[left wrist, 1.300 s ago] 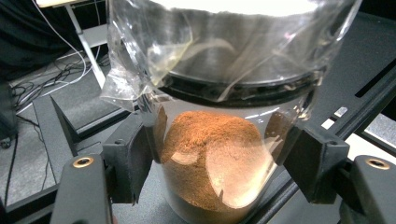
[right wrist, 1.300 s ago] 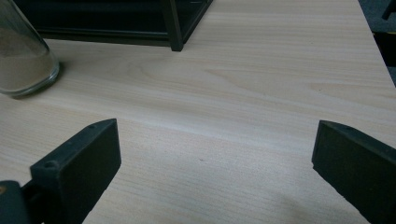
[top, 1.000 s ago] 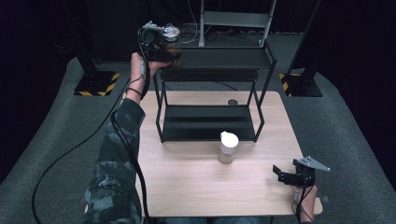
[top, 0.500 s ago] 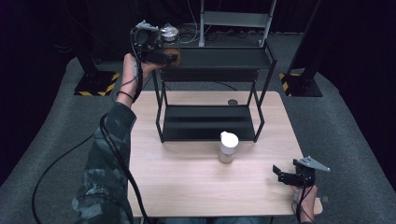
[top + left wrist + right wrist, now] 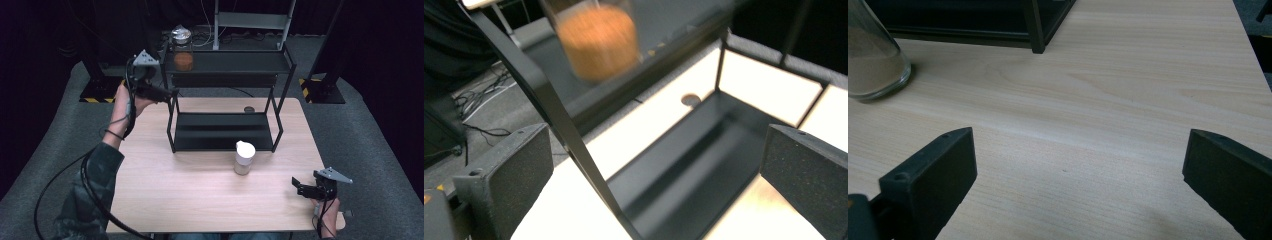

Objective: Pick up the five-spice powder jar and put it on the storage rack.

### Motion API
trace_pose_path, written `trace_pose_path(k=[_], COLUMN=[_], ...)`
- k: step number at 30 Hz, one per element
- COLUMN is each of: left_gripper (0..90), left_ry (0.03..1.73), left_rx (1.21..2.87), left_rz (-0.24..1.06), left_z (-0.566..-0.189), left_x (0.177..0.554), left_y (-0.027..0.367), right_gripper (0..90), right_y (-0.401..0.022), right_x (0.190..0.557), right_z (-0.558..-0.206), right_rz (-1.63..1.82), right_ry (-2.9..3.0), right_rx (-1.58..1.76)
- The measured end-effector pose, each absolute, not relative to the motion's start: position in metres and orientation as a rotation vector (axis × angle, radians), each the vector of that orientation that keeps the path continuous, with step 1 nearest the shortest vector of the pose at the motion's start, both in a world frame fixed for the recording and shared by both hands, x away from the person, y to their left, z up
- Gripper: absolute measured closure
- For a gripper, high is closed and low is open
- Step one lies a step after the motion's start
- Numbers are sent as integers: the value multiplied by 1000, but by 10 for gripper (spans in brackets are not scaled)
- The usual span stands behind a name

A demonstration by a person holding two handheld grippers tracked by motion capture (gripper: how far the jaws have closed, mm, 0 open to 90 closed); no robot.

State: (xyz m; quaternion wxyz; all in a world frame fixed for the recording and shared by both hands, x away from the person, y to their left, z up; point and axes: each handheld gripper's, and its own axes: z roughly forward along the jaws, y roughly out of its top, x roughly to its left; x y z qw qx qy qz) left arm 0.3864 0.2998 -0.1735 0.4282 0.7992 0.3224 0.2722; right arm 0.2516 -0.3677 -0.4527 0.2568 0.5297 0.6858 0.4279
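A jar of orange powder (image 5: 183, 54) stands on the black rack's (image 5: 280, 65) top shelf, upper centre of the high view; the left gripper (image 5: 162, 93), jaws spread and empty, hovers beside the rack's left post. Pulling clear calls for avoiding that post. The right gripper (image 5: 300, 186), lower right, rests with jaws apart near the white-lidded jar (image 5: 244, 158) on the table (image 5: 165, 190).

Two jars (image 5: 182, 49) (image 5: 244, 158), one rack (image 5: 225, 95), two tools (image 5: 159, 93) (image 5: 301, 185)

A blurred jar (image 5: 596, 40) of orange powder stood on the black rack's (image 5: 574, 135) top shelf. The left gripper's (image 5: 659, 175) jaws were spread wide, empty, over the pale table (image 5: 764, 85).
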Motion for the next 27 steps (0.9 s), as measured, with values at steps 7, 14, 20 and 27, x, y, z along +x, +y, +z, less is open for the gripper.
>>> trace_pose_path(k=[7,14,20,27], left_gripper=[2,3,7,7], left_ry=[780,821,899,1027], left_rx=[2050,2095,2179,2153], left_rz=[658,640,574,445], left_z=[-223,-277,-335,-404], left_x=[350,324,312,304], left_y=[303,301,291,290], right_gripper=[0,0,0,0], right_y=[-367,-366,-367,-366], right_x=[252,252,253,253], right_z=[-452,-452,-452,-452], right_rz=[1157,1151,1154,1150], right_ry=[1864,1866,1868,1867], right_rx=[1433,1432,1437,1438])
